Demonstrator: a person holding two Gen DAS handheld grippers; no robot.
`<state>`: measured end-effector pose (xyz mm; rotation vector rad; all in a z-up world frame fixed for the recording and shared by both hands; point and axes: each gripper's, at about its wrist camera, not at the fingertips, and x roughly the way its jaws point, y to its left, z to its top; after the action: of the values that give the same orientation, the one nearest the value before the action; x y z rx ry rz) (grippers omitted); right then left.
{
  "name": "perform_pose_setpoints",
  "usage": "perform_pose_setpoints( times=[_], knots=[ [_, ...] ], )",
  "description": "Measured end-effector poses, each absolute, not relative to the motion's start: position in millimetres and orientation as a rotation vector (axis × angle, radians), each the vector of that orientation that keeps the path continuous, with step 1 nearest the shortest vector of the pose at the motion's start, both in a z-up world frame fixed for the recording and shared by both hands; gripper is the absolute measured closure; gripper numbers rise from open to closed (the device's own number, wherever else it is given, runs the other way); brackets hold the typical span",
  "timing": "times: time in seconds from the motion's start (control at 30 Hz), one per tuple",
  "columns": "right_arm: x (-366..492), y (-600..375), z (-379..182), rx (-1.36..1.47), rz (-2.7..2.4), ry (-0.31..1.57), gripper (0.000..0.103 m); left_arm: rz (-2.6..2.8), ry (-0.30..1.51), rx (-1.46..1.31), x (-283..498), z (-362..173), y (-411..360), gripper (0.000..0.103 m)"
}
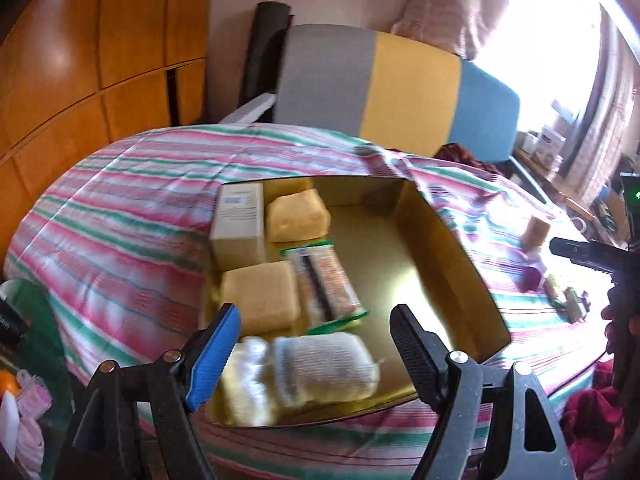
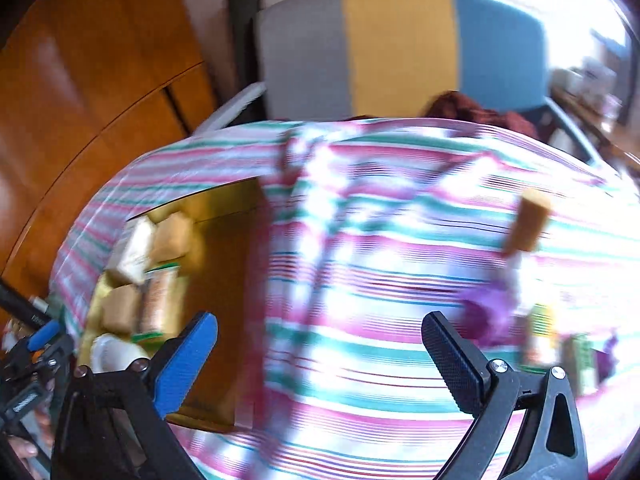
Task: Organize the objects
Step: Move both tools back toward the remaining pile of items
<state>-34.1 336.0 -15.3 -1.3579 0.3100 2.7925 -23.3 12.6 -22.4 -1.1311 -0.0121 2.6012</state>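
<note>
A gold open box (image 1: 440, 264) lies on the striped cloth. In it are a white carton (image 1: 240, 220), two yellow packets (image 1: 298, 216), an orange-striped packet (image 1: 326, 284) and a white mesh packet (image 1: 324, 364). My left gripper (image 1: 316, 316) hovers open over the box's near end, its pads clear of everything. My right gripper (image 2: 320, 322) hangs open over bare cloth right of the box (image 2: 224, 248), with nothing between its jaws. Right of it lie a tan-capped bottle (image 2: 528, 224), a purple item (image 2: 488, 316) and small green and yellow packets (image 2: 544, 336). This view is blurred.
The striped cloth (image 1: 120, 208) covers a rounded table. Behind it stands a chair (image 1: 412, 88) with a grey, yellow and blue back. A wooden wardrobe (image 1: 80, 60) fills the left side. Red fabric (image 1: 592, 412) lies at the lower right.
</note>
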Motion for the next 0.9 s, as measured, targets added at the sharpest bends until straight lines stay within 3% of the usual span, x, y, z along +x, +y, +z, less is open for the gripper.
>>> perform_pose_setpoints(
  times=[0.17,0.43,0.53,0.67,0.9],
  knots=[
    [-3.4,427.4,-6.9,-1.227,2.625,0.406,0.000,2.500,-0.033,-1.175,-27.1,-24.8,38.9,0.025],
    [57.2,550.5,-24.8,-1.018,2.356,0.644,0.000,2.340,0.150,-1.131,-20.9,-17.4,119.6,0.026],
    [75.8,580.0,-45.4,-0.983,2.261,0.881,0.000,2.274,0.213,-1.107,-18.4,-15.3,153.5,0.026],
    [89.0,594.2,-43.1,-0.876,2.263,1.007,0.000,2.163,0.254,-1.093,-17.0,-17.3,206.0,0.027],
    [87.6,593.0,-45.0,-0.862,2.294,1.092,0.000,2.014,0.245,-1.205,-30.7,-39.5,288.2,0.040]
  ],
)
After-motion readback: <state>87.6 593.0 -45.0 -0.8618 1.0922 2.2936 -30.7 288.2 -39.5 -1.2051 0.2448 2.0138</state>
